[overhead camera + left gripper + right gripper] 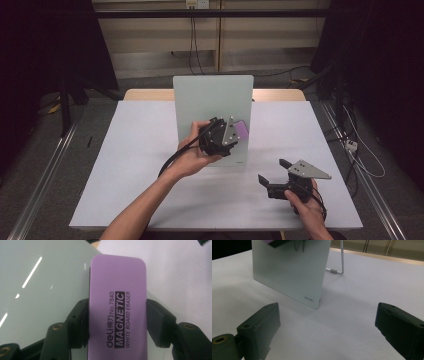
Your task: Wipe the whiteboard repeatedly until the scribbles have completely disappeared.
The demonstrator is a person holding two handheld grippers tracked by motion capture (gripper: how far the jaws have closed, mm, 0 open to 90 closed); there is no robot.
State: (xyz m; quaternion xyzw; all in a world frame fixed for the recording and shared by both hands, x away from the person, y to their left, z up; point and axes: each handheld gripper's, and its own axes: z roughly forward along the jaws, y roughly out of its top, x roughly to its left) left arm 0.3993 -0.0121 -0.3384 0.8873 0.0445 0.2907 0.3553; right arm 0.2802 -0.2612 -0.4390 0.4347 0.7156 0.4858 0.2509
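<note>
Pressing a purple eraser (117,312) against the upright whiteboard (200,95), the left gripper (227,132) has its fingers (78,322) clamped on the eraser's two long sides, one to each side of its printed back. That label, which reads as a magnetic whiteboard eraser, faces the camera between the fingers, so the wiping face is probably turned toward the glassy board just beyond the fingertips. Holding it by the narrow edges likely keeps the fingers clear of the board and lets the pad lie flat against it. In the high view the eraser (242,131) peeks out past the fingers near the board's right edge, about midway up.

The board leans back on a thin wire stand (340,263) behind it, its lower edge resting on the white counter (140,165); this tilt presents the face toward the person. Dark pen strokes (299,245) show near the top of the board, just beside the eraser's edge, and are presumably what the eraser is meant to reach.

The right gripper (280,172) is held low over the counter, its fingers (262,326) spread wide apart with nothing between them. The board's lower corner lies ahead of them, well apart. It seems parked out of the way.
</note>
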